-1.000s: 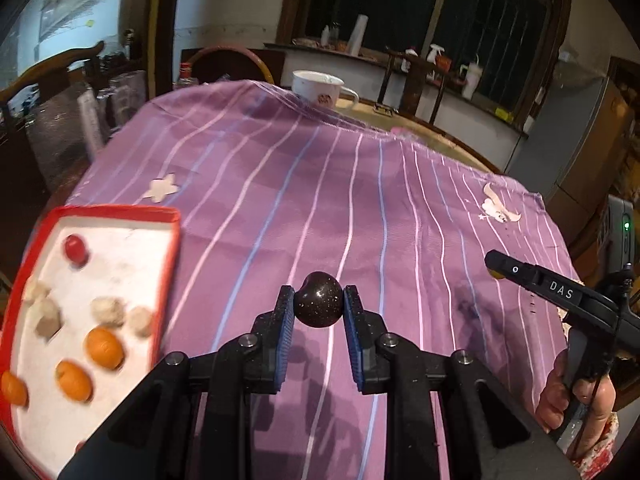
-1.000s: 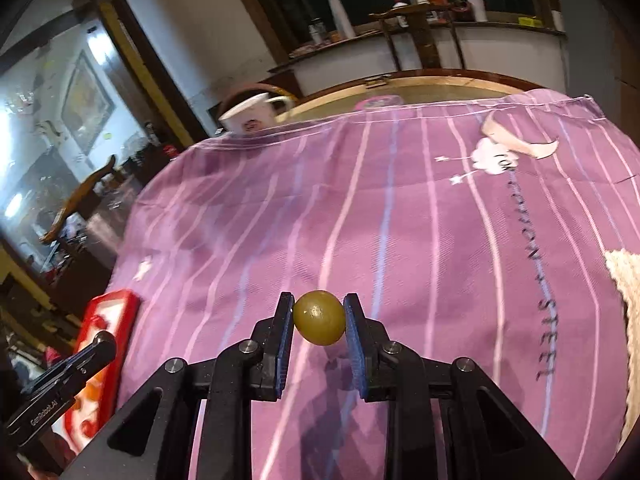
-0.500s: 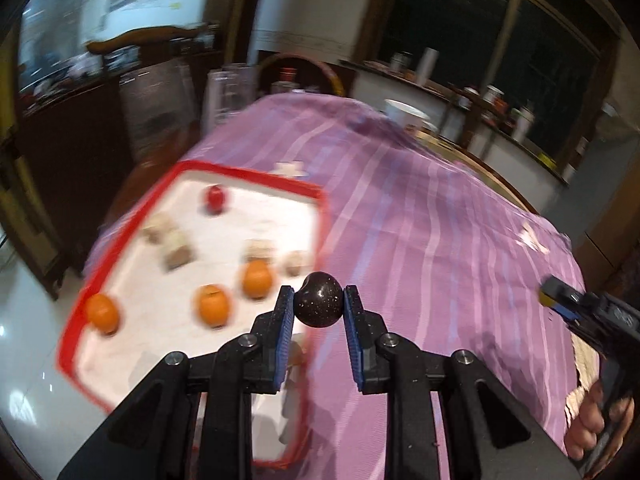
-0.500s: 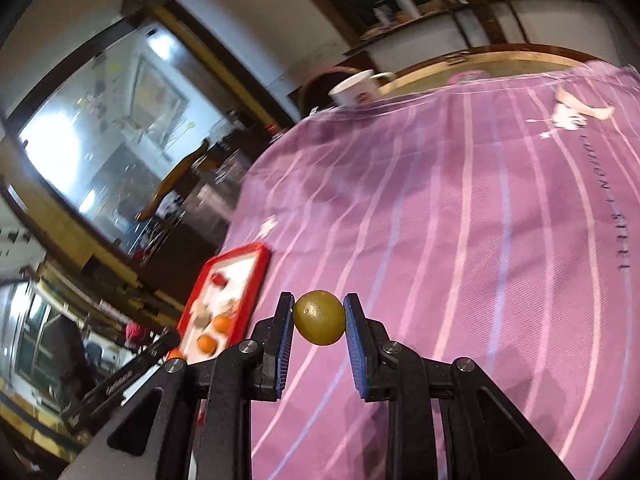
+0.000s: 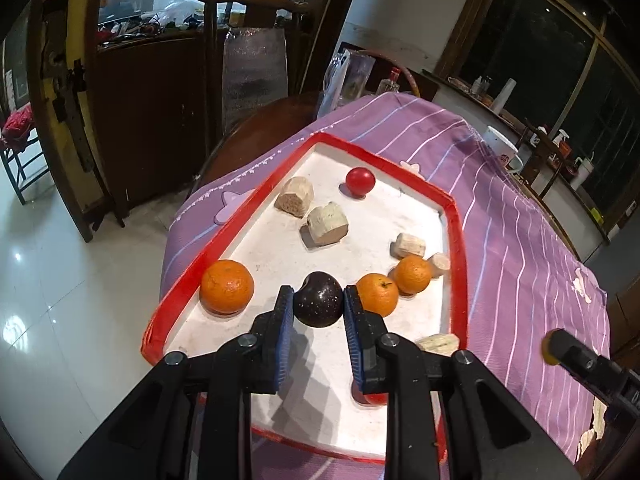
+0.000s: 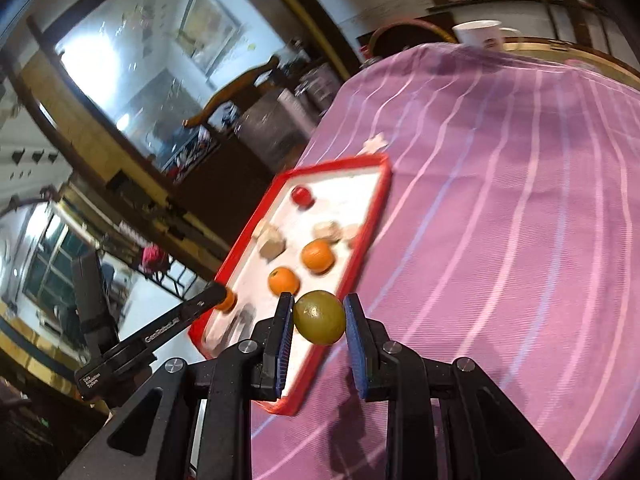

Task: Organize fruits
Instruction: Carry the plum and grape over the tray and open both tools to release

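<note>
My left gripper (image 5: 318,306) is shut on a dark purple-brown fruit (image 5: 319,299) and holds it over the red-rimmed white tray (image 5: 454,220). The tray holds three oranges (image 5: 227,286), a small red fruit (image 5: 360,178) and several pale beige chunks (image 5: 327,224). Another red fruit (image 5: 374,398) peeks out under my right finger. My right gripper (image 6: 318,318) is shut on a yellow-green fruit (image 6: 320,317), above the near right rim of the same tray (image 6: 360,256). The left gripper's finger (image 6: 176,320) shows at that view's left.
The tray lies at the left edge of a table under a purple striped cloth (image 5: 520,232). A white mug (image 5: 502,152) stands at the far side. A wooden chair (image 5: 244,60) and cabinet stand beyond the table's left edge, over a white tiled floor.
Both grippers have swung left toward the tray, each still holding its fruit. The left one moved from over the cloth to over the tray; the right one came up to the tray's rim.
</note>
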Motion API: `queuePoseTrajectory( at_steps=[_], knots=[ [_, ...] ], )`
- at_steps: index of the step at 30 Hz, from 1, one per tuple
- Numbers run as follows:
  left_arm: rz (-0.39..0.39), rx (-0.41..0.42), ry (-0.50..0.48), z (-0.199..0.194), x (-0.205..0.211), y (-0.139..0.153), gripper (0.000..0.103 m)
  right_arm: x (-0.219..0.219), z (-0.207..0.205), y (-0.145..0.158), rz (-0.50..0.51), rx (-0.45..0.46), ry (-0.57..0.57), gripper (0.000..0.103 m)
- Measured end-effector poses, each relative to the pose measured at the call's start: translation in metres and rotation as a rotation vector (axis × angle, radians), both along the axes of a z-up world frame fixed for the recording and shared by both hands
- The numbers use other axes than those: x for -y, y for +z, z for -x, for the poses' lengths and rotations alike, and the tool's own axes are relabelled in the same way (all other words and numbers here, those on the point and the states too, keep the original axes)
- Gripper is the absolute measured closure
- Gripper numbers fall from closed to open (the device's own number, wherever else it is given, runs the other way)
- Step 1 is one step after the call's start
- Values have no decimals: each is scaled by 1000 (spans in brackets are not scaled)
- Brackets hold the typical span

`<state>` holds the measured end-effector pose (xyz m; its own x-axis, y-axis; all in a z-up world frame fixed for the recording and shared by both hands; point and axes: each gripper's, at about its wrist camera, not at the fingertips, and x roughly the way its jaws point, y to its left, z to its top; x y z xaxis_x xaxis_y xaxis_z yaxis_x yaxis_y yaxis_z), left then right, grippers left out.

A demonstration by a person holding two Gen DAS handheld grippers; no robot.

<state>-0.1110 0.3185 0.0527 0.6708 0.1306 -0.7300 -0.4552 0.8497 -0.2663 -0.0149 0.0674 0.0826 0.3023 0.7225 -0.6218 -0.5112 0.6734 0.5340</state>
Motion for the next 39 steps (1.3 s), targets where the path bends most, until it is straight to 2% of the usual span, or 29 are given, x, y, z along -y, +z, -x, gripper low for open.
queuePoseTrajectory(
  at_steps=[7, 12, 18, 22, 25, 31, 39],
  knots=[
    [-24, -27, -13, -10, 1, -13, 79, -56, 23, -17, 89, 50, 97, 75],
    [4, -37, -2, -14, -7, -21, 79, -82, 46, -26, 207, 152, 153, 75],
    [19, -32, -18, -15, -5, -22, 77, -96, 71, -30, 325, 293, 169, 75],
    [15, -15, -11, -11, -6, -18, 57, -101, 76, -32, 370, 342, 169, 75],
    [20, 9, -2, -5, -8, -11, 44, -101, 73, -35, 383, 327, 164, 74],
    [-7, 33, 9, 3, -5, 2, 32, -93, 72, -34, 362, 285, 144, 74],
    [-26, 45, -6, 11, 7, 13, 27, -82, 78, -25, 344, 299, 111, 65]
  ],
)
